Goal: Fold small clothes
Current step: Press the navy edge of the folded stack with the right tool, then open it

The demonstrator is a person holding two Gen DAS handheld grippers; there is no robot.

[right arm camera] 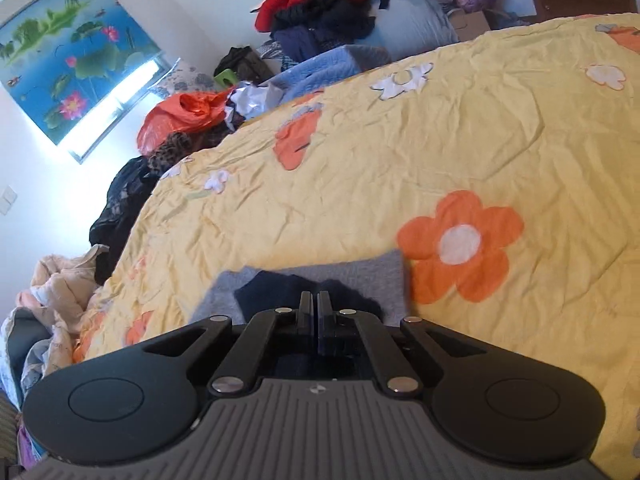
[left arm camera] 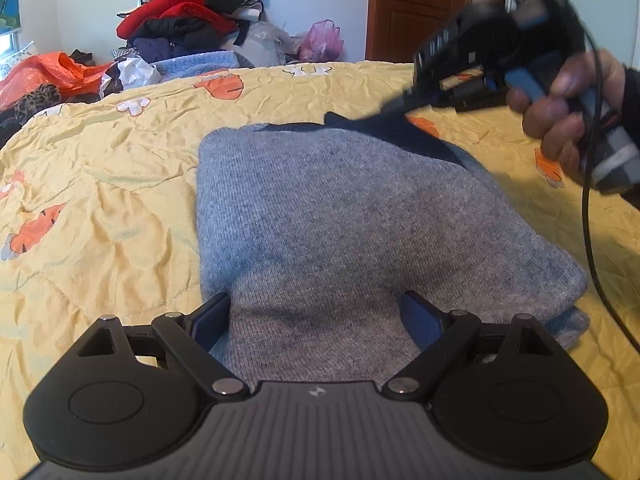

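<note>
A grey knit garment [left arm camera: 340, 220] lies folded on the yellow flowered bedspread [left arm camera: 100, 200]. A dark navy part [left arm camera: 400, 130] shows at its far edge. My left gripper [left arm camera: 316, 312] is open, its blue-padded fingers [left arm camera: 422, 320] straddling the near end of the grey garment. My right gripper [left arm camera: 394, 108] reaches in from the upper right, its tips at the navy edge. In the right wrist view the right gripper [right arm camera: 316, 300] is shut, with the navy cloth [right arm camera: 272, 288] and grey knit [right arm camera: 372, 272] right below its tips; whether it pinches the cloth I cannot tell.
A heap of red, black and blue clothes [left arm camera: 192, 12] and an orange plastic bag [left arm camera: 52, 72] lie beyond the bed's far edge. A brown door [left arm camera: 420, 4] stands at the back. A pink bag [left arm camera: 322, 40] sits beside the pile.
</note>
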